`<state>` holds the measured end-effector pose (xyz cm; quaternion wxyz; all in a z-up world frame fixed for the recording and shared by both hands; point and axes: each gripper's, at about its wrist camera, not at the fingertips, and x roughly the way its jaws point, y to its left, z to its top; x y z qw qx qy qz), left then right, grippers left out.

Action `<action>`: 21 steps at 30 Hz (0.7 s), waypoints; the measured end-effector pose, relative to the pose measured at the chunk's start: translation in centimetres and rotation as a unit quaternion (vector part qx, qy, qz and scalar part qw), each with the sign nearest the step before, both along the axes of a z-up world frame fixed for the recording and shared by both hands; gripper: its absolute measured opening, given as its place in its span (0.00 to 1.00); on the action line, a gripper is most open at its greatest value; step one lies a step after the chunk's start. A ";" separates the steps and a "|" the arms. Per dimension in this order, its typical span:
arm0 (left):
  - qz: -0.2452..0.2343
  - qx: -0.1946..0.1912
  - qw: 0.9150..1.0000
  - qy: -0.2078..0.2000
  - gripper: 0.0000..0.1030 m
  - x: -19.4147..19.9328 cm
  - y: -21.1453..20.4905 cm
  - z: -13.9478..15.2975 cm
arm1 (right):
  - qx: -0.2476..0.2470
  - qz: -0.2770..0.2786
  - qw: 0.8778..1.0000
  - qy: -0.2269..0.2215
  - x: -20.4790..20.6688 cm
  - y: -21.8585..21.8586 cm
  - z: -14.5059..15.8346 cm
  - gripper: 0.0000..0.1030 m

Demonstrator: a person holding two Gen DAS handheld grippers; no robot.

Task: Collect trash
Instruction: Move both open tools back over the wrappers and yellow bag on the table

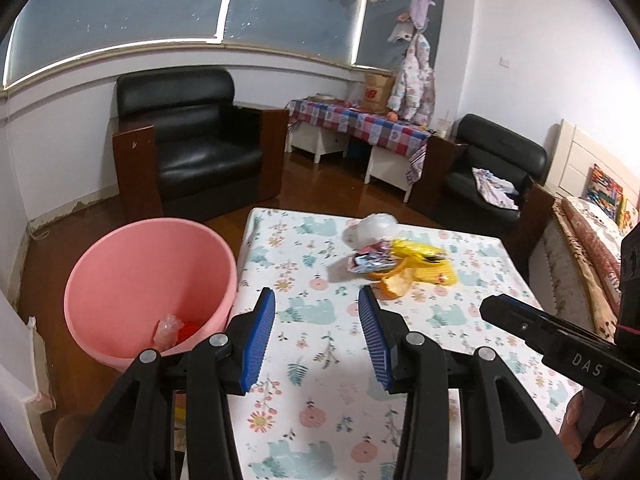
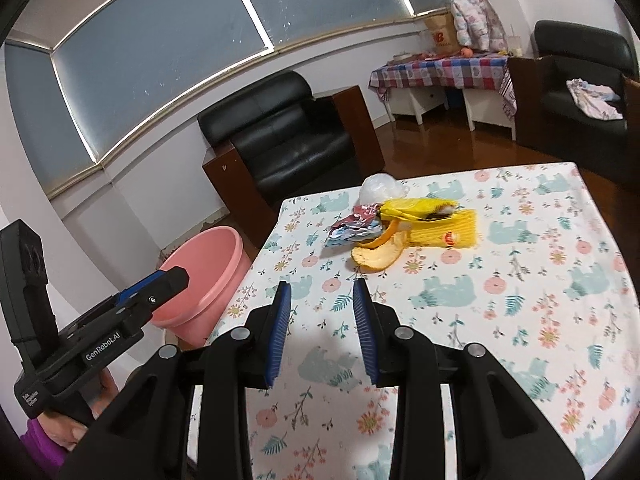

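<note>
A pile of trash lies on the far part of the table: a yellow chip bag, orange peel, a crumpled foil wrapper and a clear plastic wad. A pink bin stands on the floor left of the table, with some trash inside. My left gripper is open and empty, short of the peel. My right gripper is open and empty, also short of the pile.
The table has a floral cloth. A black armchair stands behind the bin, a second one at the right. A checked side table is at the back. A bed borders the right.
</note>
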<state>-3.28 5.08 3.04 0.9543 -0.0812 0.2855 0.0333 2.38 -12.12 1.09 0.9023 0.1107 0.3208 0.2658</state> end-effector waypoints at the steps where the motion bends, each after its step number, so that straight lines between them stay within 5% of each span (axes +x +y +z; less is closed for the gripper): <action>1: -0.004 0.000 1.000 -0.002 0.42 -0.3 -0.3 0.3 | 0.000 -0.002 1.000 -0.002 -0.3 -0.2 0.2 0.32; 12: -0.032 0.021 0.999 -0.023 0.46 -2.7 -2.8 2.9 | 0.000 -0.011 1.000 -0.025 -2.7 -1.9 2.0 0.32; 21: -0.038 0.023 0.999 0.007 0.46 -0.8 -3.9 2.9 | 0.020 -0.017 1.000 -0.010 -1.1 -3.5 1.1 0.32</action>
